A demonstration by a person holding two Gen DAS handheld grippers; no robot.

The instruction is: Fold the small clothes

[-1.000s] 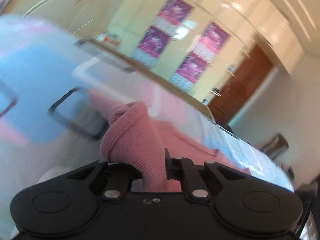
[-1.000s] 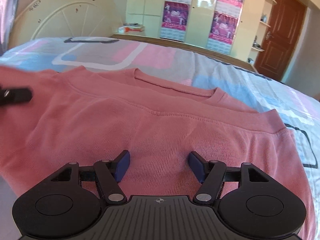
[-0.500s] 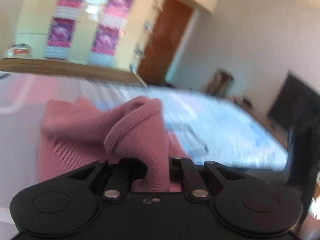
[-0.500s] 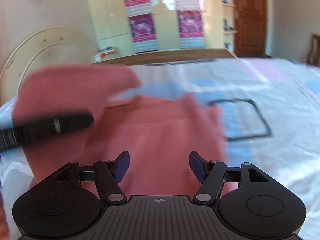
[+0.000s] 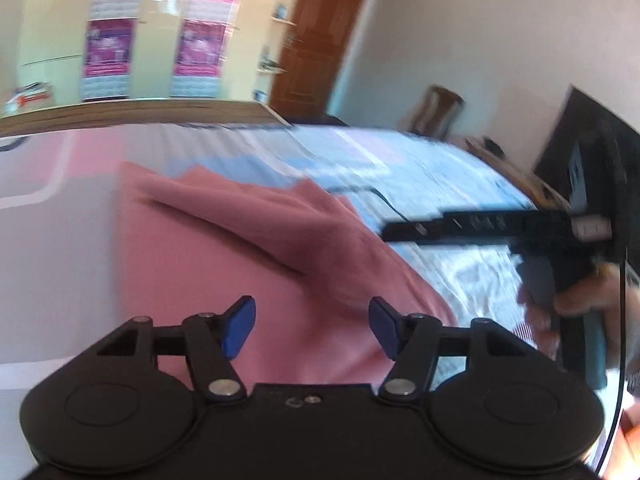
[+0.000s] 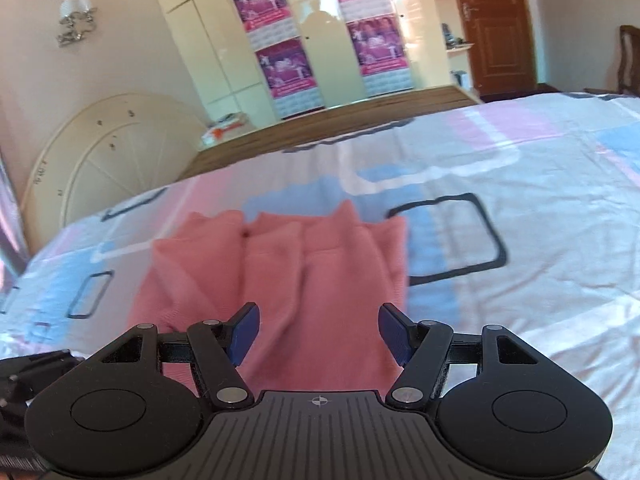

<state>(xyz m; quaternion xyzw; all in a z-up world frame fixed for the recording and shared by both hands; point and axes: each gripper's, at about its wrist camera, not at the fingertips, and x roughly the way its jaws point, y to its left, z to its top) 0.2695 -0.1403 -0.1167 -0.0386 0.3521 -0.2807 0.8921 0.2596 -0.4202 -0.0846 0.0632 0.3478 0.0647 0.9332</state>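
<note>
A pink knit top (image 6: 288, 264) lies folded in loose, rumpled layers on the patterned bedsheet (image 6: 540, 240). In the left wrist view the same pink top (image 5: 248, 248) spreads below and ahead of my left gripper (image 5: 312, 326), whose jaws are opening with nothing pressed between the blue pads. My right gripper (image 6: 319, 336) hovers open above the near edge of the garment, holding nothing. Seen from the left wrist, the right gripper's black fingers (image 5: 460, 226) reach in from the right, held by a person's hand (image 5: 560, 312).
A wooden bed edge (image 6: 360, 116) runs along the far side, with cream wardrobes and purple posters (image 6: 288, 68) behind. A brown door (image 6: 496, 28) stands at the back right. A dark screen (image 5: 580, 160) and a chair (image 5: 440, 108) stand by the right wall.
My left gripper let go of the bunched pink cloth, which now lies folded over on the bed. Both grippers swung round; the right one drew back and rose, staying open.
</note>
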